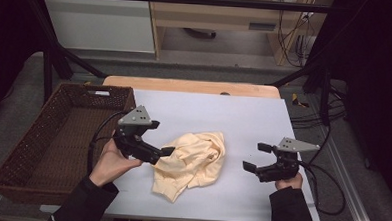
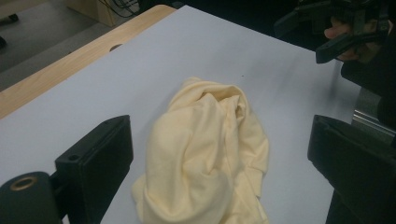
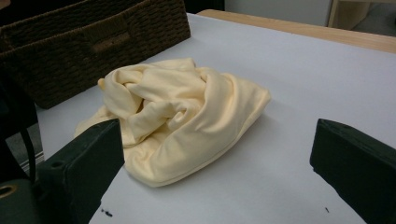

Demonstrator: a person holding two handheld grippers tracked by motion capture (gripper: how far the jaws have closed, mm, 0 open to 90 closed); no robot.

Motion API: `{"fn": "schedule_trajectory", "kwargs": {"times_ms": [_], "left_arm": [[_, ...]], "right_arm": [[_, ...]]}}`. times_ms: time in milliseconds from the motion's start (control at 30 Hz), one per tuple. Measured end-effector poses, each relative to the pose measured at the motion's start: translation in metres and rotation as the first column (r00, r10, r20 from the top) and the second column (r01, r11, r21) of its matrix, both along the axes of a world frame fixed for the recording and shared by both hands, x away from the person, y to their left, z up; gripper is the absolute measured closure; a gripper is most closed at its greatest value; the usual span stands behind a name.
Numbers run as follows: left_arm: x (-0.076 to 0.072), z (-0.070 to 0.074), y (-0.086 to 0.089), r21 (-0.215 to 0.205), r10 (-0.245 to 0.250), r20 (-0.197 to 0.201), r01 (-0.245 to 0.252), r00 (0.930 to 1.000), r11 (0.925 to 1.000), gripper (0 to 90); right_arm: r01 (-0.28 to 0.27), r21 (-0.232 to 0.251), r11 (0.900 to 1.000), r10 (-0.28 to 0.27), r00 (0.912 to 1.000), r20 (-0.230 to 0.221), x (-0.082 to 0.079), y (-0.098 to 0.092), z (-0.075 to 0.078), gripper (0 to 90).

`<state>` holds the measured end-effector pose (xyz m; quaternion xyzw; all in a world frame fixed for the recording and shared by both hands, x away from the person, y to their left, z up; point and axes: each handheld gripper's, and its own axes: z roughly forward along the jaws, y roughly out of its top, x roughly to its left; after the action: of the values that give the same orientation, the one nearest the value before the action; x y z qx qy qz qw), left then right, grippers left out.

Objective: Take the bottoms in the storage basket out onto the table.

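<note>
High view: the crumpled yellow cloth [image 1: 191,163] lies mid-table toward the near edge; the left hand-held gripper [image 1: 164,138], jaws wide and empty, hovers at its left side, the wicker basket [image 1: 58,134] off the table's left edge.

Left gripper view: a shallow pinch could catch one fold only.

Right gripper view: the right hand-held gripper [image 3: 215,158] gapes wide, empty; nothing blocks it.

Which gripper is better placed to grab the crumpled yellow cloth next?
Left. The left gripper is open right at the yellow cloth; the right gripper, also open, stands apart from it.
</note>
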<state>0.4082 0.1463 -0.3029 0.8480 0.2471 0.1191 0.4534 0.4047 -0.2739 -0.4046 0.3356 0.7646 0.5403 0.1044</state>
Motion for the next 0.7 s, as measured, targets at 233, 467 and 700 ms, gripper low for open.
{"fn": "schedule_trajectory", "kwargs": {"times_ms": [233,467,700], "left_arm": [[-0.005,0.003,0.012,-0.013,0.019,0.007,-0.018,0.9998,0.9997,7.0],[-0.005,0.002,0.035,-0.042,0.051,0.012,-0.051,0.9986,0.9978,6.9],[-0.005,-0.004,0.051,-0.056,0.080,0.012,-0.079,0.9967,0.9953,7.0]], "right_arm": [[0.003,0.001,1.000,-0.003,1.0000,0.000,0.000,0.000,0.000,3.5],[0.003,-0.002,1.000,-0.003,1.0000,-0.004,0.000,0.000,0.000,3.5],[0.003,0.000,1.000,-0.003,1.0000,0.000,0.000,0.000,0.000,3.5]]}}
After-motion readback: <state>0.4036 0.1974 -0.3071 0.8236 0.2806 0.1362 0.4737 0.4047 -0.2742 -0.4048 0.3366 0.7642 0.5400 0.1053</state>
